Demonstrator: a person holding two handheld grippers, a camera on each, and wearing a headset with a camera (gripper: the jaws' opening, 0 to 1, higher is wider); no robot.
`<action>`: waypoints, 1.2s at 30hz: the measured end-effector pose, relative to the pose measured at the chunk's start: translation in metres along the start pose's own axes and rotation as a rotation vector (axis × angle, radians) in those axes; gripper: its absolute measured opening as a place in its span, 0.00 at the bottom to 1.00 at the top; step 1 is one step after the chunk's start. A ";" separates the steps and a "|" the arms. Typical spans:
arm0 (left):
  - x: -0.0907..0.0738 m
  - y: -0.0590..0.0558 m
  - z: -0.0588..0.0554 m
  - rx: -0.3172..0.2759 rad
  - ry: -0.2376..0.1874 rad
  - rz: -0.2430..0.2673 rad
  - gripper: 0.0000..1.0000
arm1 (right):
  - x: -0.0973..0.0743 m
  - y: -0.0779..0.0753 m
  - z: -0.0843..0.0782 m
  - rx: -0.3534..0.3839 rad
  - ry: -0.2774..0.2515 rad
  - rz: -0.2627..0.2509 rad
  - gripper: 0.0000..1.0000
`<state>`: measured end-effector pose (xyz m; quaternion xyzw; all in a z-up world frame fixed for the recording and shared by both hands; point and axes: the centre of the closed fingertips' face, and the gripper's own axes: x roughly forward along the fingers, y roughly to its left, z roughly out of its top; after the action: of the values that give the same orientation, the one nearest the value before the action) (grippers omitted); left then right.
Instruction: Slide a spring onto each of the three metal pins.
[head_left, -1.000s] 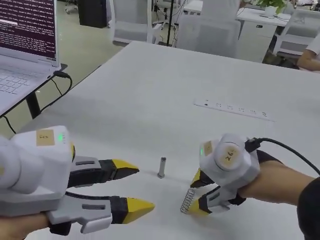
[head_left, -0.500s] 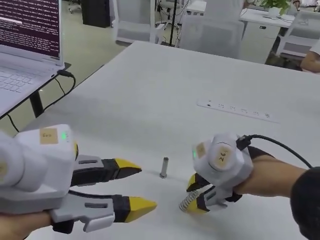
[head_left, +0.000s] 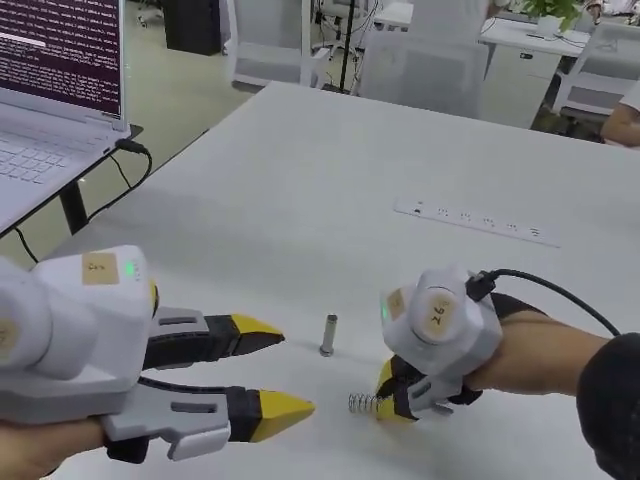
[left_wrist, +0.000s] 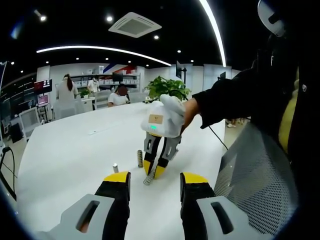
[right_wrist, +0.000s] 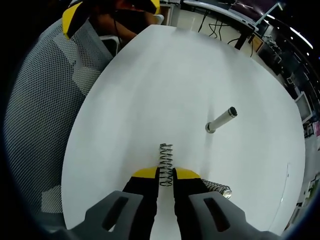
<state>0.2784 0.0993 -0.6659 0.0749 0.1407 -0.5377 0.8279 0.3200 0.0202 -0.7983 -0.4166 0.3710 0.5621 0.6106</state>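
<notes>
right gripper (right_wrist: 166, 176) fingers clamp the spring (right_wrist: 165, 159), its long axis pointing forward along them. the upright pin (right_wrist: 221, 120) stands on the desk (right_wrist: 150, 75) ahead-right, apparently nearer this gripper. left gripper (left_wrist: 155, 176) fingers wide, empty.

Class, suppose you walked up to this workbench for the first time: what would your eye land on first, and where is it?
The right tool, low over the white table, is shut on a small spring that juts from its yellow tips. Beside it a bare metal pin stands upright, and the left tool hangs open at lower left.
</notes>
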 end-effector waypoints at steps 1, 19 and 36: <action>0.000 0.000 0.000 0.000 0.000 0.000 0.34 | 0.000 0.000 0.000 -0.001 0.000 0.000 0.09; 0.007 0.002 -0.002 0.021 0.022 -0.027 0.33 | -0.022 0.006 0.013 0.034 -0.038 0.008 0.08; 0.028 0.003 0.004 0.075 0.049 -0.092 0.32 | -0.062 0.016 0.040 0.021 -0.094 0.006 0.08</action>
<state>0.2922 0.0755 -0.6710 0.1128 0.1440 -0.5780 0.7953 0.2977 0.0345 -0.7272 -0.3822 0.3490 0.5789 0.6301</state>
